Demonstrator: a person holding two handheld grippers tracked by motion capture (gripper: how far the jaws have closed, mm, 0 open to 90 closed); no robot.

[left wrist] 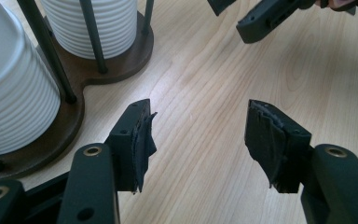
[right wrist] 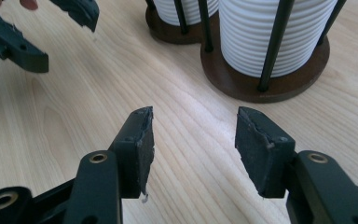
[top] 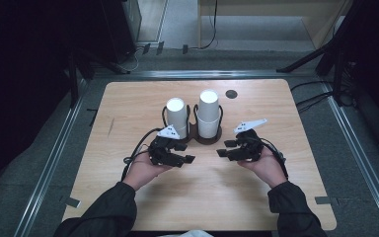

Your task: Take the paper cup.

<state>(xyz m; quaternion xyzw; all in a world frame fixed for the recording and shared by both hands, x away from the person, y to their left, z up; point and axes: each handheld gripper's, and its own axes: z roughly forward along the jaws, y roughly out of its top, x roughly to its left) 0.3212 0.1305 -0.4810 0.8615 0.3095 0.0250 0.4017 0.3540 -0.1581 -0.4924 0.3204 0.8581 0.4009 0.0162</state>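
Cups (top: 208,112) stand upright in their holder (top: 194,133); left tool (top: 188,153) and right tool (top: 223,148) spread, empty.

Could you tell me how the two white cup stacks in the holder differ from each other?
The left stack is shorter, its top ending lower than that of the right stack. The right stack shows a clear step where one cup sits over another; the left stack shows none in the high view. Both are white, ribbed, upside down, and stand inside the dark rods of one brown holder.
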